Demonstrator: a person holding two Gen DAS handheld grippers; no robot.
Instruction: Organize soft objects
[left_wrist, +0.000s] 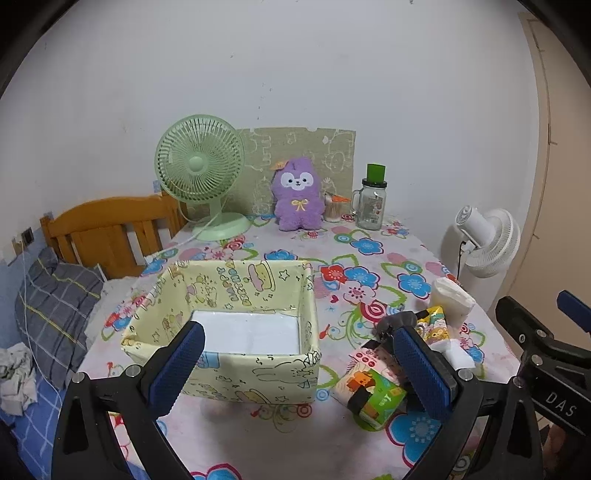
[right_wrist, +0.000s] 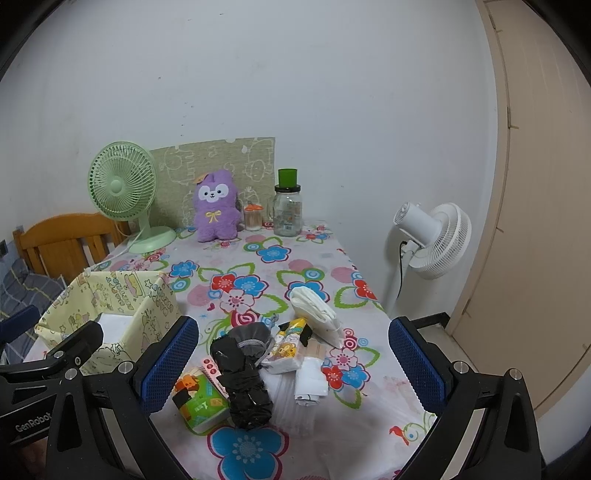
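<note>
Both tongs gape wide and empty. Right tongs sit over the soft pile; its black pouch lies lengthwise between the jaws. Left tongs face the empty box on the bench.

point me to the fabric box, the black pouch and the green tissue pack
fabric box (left_wrist: 258, 373), left wrist view, on its near outer wall.
black pouch (right_wrist: 245, 384), right wrist view, on its black middle.
green tissue pack (right_wrist: 205, 404), right wrist view, on its green printed face.
</note>
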